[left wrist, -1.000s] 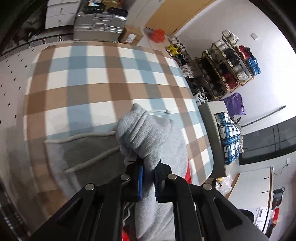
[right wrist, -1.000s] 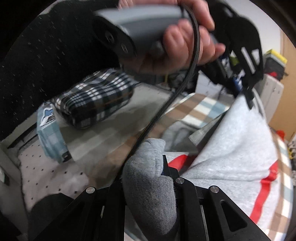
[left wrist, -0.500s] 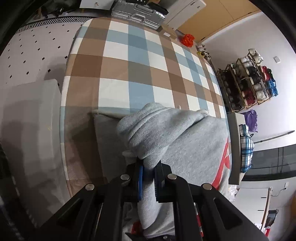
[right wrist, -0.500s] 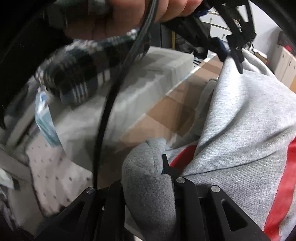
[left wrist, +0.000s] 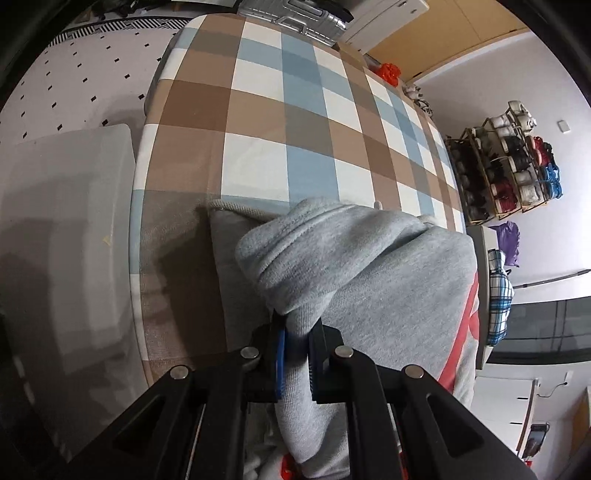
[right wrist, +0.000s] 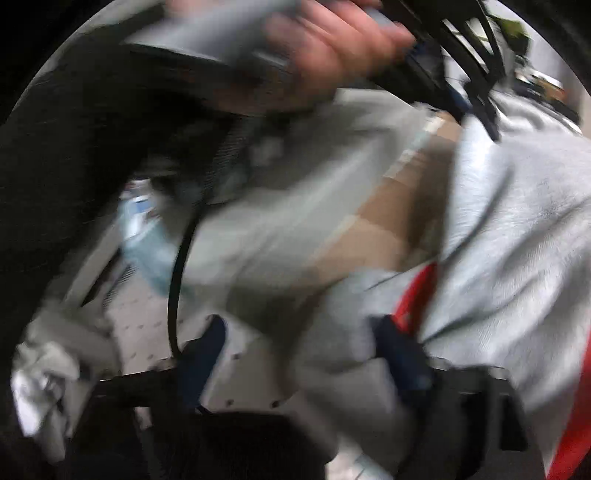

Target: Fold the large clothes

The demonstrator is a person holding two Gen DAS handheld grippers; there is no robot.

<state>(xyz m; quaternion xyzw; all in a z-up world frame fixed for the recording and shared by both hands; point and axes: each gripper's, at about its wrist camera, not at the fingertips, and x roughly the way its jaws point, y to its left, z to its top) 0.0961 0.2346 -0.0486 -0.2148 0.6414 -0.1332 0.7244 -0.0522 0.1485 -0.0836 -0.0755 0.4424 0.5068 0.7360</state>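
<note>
A grey hoodie (left wrist: 369,258) with red stripes lies on the checked bed cover (left wrist: 295,122). My left gripper (left wrist: 295,350) is shut on a bunched fold of the hoodie and holds it up over the near edge. In the blurred right wrist view the hoodie (right wrist: 517,229) drapes at right. My right gripper (right wrist: 303,354) has its fingers wide apart, and grey cloth lies loose between them. The left gripper (right wrist: 480,107) shows there at the top right, pinching the cloth, with the person's hand above.
A pale grey box (left wrist: 62,229) stands left of the bed. A silver suitcase (left wrist: 295,18) is beyond the far end. A shoe rack (left wrist: 509,166) stands by the right wall, with a plaid bundle (left wrist: 498,295) on a low cabinet.
My right gripper has opened and let go of the hoodie fold it was holding. My left gripper keeps its hold and has shifted slightly along the bed's near edge.
</note>
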